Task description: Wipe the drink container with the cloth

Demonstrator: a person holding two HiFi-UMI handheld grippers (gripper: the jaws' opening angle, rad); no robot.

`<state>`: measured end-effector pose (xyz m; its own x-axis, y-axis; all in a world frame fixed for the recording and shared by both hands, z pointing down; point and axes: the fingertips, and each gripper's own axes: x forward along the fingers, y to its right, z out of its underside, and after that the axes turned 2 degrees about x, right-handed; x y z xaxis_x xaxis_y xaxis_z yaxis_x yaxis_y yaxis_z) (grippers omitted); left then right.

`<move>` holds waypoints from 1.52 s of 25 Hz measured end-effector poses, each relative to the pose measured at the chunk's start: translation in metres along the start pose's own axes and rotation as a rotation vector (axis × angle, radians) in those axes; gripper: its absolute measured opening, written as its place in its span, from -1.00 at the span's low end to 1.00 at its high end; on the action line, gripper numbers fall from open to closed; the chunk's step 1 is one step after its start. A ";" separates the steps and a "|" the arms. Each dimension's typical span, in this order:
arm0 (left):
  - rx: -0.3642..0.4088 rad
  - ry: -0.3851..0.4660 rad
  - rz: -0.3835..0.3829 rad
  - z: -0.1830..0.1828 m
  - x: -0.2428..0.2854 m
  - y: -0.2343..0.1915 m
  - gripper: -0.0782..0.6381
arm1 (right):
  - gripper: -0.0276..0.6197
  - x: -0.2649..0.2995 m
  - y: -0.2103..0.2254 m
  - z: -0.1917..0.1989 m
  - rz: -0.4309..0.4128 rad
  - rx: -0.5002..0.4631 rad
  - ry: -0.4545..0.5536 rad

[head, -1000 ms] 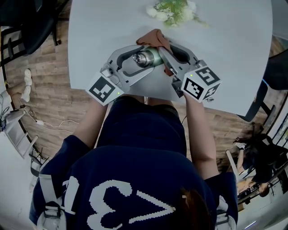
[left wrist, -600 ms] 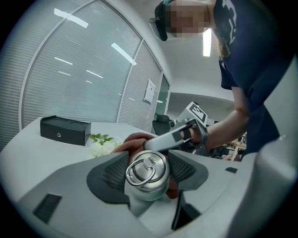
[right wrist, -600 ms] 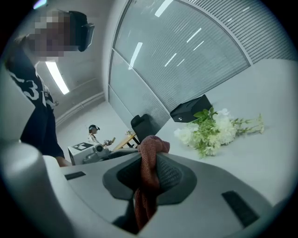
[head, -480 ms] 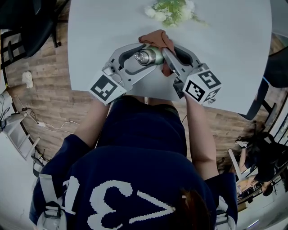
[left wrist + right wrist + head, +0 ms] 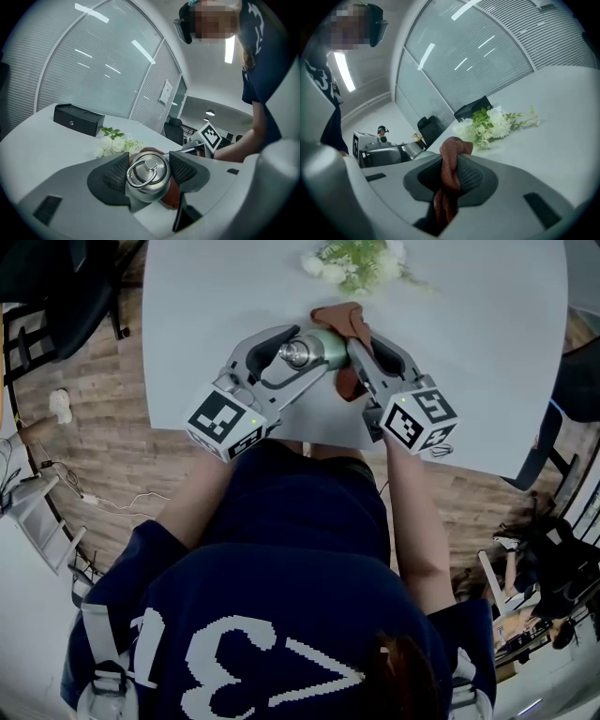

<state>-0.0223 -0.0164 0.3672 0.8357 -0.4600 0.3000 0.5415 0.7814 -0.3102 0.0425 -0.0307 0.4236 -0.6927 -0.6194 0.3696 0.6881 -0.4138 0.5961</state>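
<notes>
A green metal drink container with a silver ring-topped lid is held above the white table, lid toward me. My left gripper is shut on it, pads pressing both sides just below the lid. My right gripper is shut on a rust-red cloth, which bunches between its pads and lies against the container's far right side. In the left gripper view the cloth shows behind and under the container, with the right gripper's marker cube beyond.
A bunch of white flowers with green leaves lies on the table just beyond the cloth. A black box sits farther back on the table. Chairs stand around the table and wood floor shows at its left.
The right gripper has carried the cloth away from me along the container's side toward the flowers. The left gripper has rolled a little with the container.
</notes>
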 end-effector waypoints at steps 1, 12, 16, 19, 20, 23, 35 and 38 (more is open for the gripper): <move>-0.011 -0.002 -0.001 0.000 0.001 0.000 -0.03 | -0.69 0.000 -0.008 -0.005 -0.028 0.009 0.020; -0.149 0.010 0.032 -0.008 0.003 0.008 -0.07 | -0.69 -0.004 -0.060 -0.042 -0.213 0.156 0.155; -0.107 0.009 0.052 -0.010 0.003 0.013 -0.25 | -0.69 -0.008 -0.055 -0.042 -0.213 0.158 0.164; -0.115 0.021 0.052 -0.010 0.004 0.013 -0.25 | -0.69 -0.006 -0.048 -0.035 -0.183 0.133 0.153; -0.121 0.025 0.048 -0.010 0.003 0.012 -0.25 | -0.69 -0.005 -0.044 -0.032 -0.166 0.119 0.147; -0.142 0.036 0.037 -0.010 0.001 0.008 -0.26 | -0.69 -0.001 -0.026 -0.021 -0.101 0.089 0.132; -0.235 0.073 -0.021 -0.011 -0.011 -0.009 -0.26 | -0.69 0.006 0.016 0.013 0.047 0.113 0.047; -0.245 0.078 -0.030 -0.011 -0.011 -0.010 -0.26 | -0.69 0.001 -0.008 -0.004 -0.039 0.140 0.136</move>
<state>-0.0364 -0.0235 0.3572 0.8184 -0.5201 0.2444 0.5641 0.6461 -0.5141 0.0371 -0.0305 0.4163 -0.6759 -0.6931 0.2506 0.6181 -0.3480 0.7048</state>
